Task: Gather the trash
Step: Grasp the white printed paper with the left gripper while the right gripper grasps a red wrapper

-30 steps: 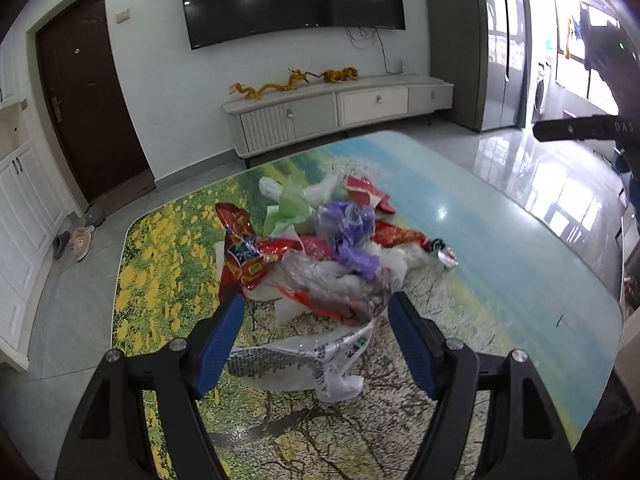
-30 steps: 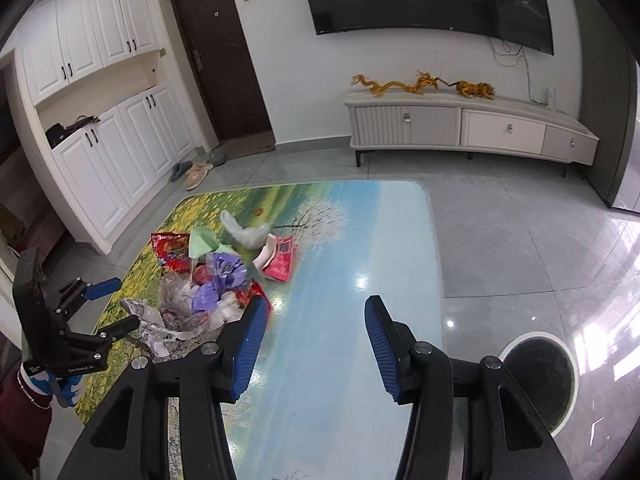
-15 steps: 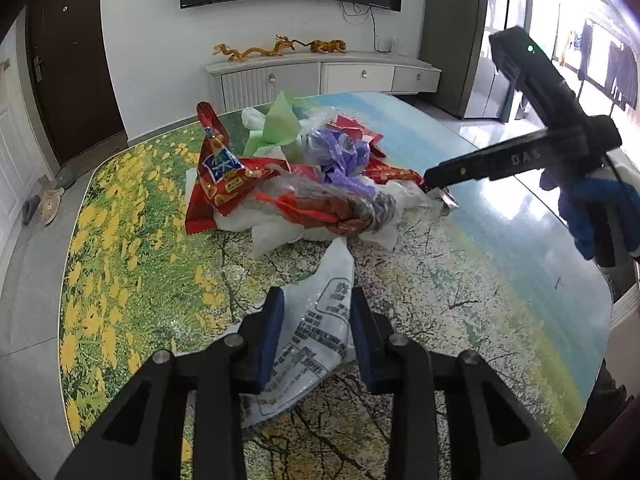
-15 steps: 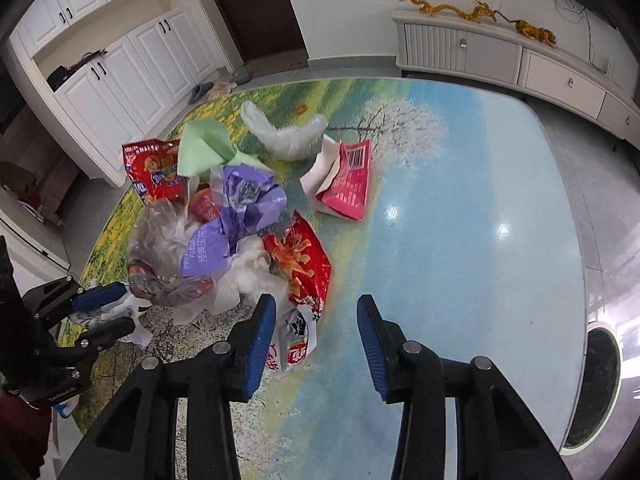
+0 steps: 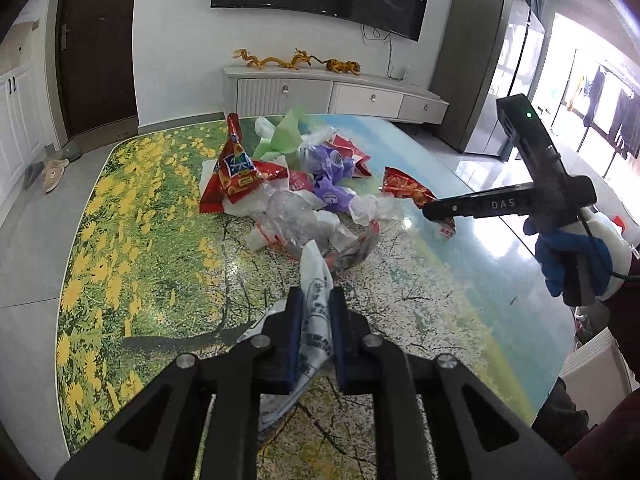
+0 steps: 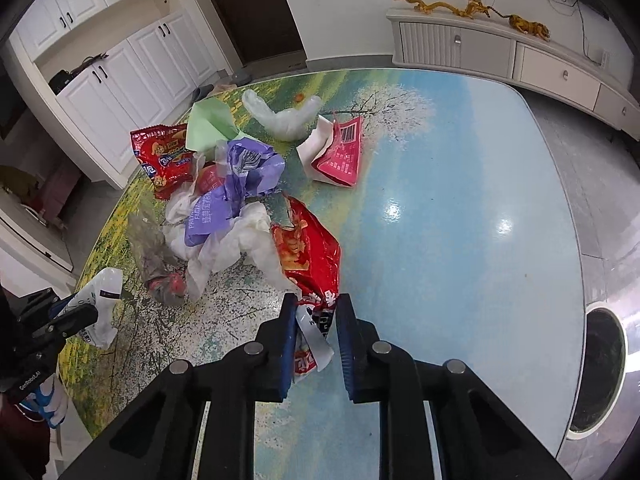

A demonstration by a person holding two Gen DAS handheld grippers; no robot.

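A heap of wrappers and bags lies on the picture-printed table [image 6: 460, 280], with a purple bag [image 6: 236, 184] in its middle. My left gripper [image 5: 316, 292] is at the heap's near side. Its jaws are closing, and a white printed plastic bag [image 5: 314, 276] is pinched between the pads. The right wrist view shows that bag [image 6: 104, 288] drawn clear of the heap. My right gripper [image 6: 316, 300] is closing on the near end of a red snack wrapper [image 6: 308, 248]. Seen from the left wrist, the right gripper [image 5: 430, 212] holds the red wrapper [image 5: 404, 190] by its tip.
Also in the heap are a red biscuit pack [image 6: 164, 156], a green sheet [image 6: 208, 124], a clear bag [image 6: 284, 116] and a pink packet [image 6: 340, 152]. A round dark opening with a white rim [image 6: 600, 368] is on the floor off the table's right edge. A low cabinet [image 5: 340, 96] lines the far wall.
The left jaws have narrowed from wide open to pinching the white bag, which has been drawn back from the heap. The right gripper came down to the red wrapper and narrowed around its end.
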